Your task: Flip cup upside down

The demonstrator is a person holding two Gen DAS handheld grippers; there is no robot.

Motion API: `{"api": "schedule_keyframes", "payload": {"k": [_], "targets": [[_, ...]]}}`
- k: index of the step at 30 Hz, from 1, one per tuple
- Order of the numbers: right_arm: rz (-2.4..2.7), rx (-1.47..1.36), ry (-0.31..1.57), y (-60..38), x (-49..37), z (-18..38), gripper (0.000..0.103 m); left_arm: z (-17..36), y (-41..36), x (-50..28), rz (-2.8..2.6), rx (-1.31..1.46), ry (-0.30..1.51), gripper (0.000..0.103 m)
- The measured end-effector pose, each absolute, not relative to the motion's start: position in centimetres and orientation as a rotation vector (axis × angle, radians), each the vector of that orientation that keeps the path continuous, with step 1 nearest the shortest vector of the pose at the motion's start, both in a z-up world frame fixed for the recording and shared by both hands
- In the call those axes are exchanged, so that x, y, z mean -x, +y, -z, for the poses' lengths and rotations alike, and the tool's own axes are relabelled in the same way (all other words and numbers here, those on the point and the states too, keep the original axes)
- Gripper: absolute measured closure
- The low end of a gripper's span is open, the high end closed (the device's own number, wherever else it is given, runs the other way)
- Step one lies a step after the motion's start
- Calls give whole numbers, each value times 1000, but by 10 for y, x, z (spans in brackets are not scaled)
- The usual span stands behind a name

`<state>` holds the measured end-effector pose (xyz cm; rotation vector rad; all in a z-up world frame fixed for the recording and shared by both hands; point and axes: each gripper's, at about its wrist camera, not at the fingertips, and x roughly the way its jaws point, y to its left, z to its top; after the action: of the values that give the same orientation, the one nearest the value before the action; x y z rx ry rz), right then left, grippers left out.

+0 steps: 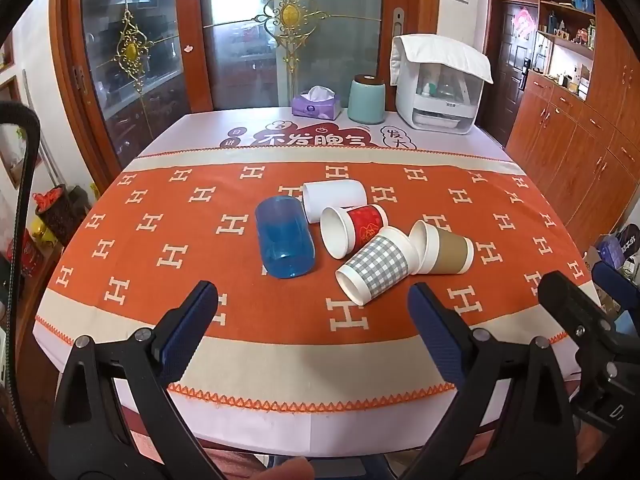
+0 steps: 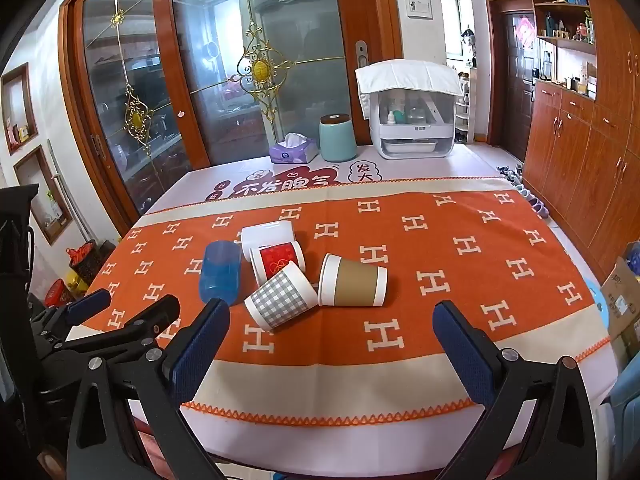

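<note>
Desk [image 1: 120, 364] draped in an orange cloth [image 1: 400, 344] with a pale H pattern; five cups lie on their sides in a touching cluster at its centre: blue cup [image 1: 285, 238] at 9 o'clock, white cup [image 1: 335, 197] at 12, red cup [image 1: 354, 229] central, checked cup [image 1: 376, 266] at 6, brown cup [image 1: 444, 250] at 3. Left tool [image 1: 312, 296] and right tool [image 2: 332, 314] hover above the near edge, jaws spread, empty. At the far edge stand a tissue box [image 1: 316, 105], teal canister [image 1: 366, 100] and white appliance [image 1: 440, 92], before glazed wooden doors [image 1: 240, 40].
</note>
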<state>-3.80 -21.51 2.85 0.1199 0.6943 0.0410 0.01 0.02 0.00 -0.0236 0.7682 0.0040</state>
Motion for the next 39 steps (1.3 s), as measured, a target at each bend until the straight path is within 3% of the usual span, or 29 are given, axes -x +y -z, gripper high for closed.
{"api": "schedule_keyframes", "payload": {"k": [30,39], "targets": [[-43,-140,694,-215,37,-31,0,5,4,-8,18,43,797,9],[-37,-145,697,-217,35,-32,0,10,7,-10,61,63,813,15]]}}
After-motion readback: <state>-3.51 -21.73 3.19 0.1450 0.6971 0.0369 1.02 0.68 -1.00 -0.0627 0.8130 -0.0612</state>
